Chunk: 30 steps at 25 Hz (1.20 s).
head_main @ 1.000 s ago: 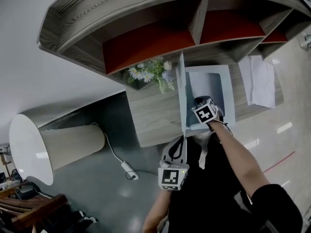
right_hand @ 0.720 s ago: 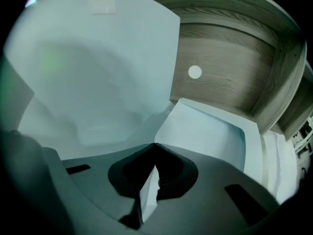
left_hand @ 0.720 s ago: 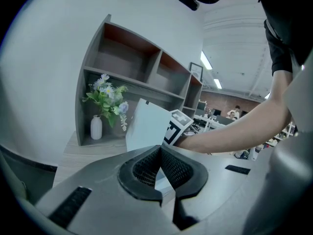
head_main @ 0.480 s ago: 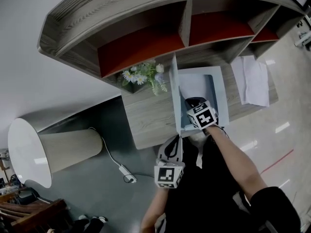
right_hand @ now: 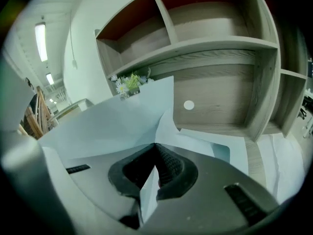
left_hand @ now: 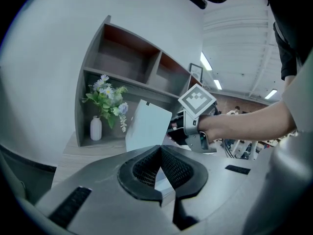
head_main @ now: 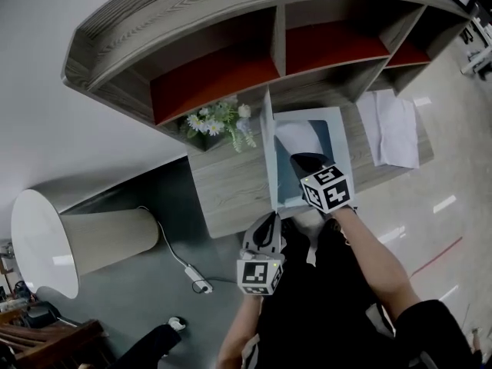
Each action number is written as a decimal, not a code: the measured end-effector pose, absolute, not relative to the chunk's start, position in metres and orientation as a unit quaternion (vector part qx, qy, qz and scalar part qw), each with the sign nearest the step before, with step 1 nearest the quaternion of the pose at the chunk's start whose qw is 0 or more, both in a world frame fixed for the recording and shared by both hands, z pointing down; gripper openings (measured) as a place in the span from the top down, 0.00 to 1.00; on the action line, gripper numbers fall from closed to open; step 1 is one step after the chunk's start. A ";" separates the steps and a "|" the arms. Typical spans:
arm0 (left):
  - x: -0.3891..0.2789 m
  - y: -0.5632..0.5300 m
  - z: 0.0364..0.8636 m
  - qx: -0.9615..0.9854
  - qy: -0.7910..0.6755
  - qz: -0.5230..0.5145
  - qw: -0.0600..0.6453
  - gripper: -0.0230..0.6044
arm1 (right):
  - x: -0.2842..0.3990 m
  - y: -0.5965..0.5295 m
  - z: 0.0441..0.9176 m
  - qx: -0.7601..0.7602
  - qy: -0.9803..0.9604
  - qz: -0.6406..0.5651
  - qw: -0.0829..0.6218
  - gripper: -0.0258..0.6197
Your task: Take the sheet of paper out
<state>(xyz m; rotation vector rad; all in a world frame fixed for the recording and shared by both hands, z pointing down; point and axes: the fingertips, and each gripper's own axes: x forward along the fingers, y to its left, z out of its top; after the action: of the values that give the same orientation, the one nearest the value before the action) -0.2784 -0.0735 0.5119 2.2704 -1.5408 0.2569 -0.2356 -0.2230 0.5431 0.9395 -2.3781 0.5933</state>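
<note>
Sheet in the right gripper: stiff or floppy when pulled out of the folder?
Likely floppy: the sheet curls where the right gripper pinches its edge. Probably very light, so that pinch should hold. It may drag the folder; the left gripper, shut on the folder's edge, should counter that.

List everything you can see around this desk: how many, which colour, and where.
shelf unit: one, grey wood with red back panels, on the desk
desk: one, grey wood, against the wall
vase of flowers: one, white vase, pale flowers, desk's left part
folder: one, white, on the desk, cover raised
sheet of paper: one, white, partly inside the folder
loose paper: count unclear, white, desk's right end
lamp: one, white shade, beside the desk
cable: one, white, on the floor
left gripper: grey and black, shut on the folder's near edge
right gripper: grey and black, shut on the sheet of paper
</note>
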 end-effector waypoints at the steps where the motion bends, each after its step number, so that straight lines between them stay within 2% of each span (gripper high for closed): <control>1: -0.278 -0.074 0.512 0.808 -0.550 0.092 0.190 0.95 | -0.233 -0.222 0.537 0.346 -0.878 0.218 0.249 0.94; 12: -0.259 -0.075 0.512 0.792 -0.574 0.100 0.184 0.94 | -0.185 -0.205 0.474 0.342 -0.897 0.208 0.185 0.94; 30: -0.198 -0.061 0.483 0.737 -0.651 0.079 0.162 0.94 | -0.059 -0.168 0.404 0.313 -0.925 0.181 0.112 0.94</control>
<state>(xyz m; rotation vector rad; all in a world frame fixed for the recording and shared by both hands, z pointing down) -0.1978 -0.0613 0.4833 2.1043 -1.8571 0.2254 -0.0595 -0.1683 0.4037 0.9198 -2.7162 0.5301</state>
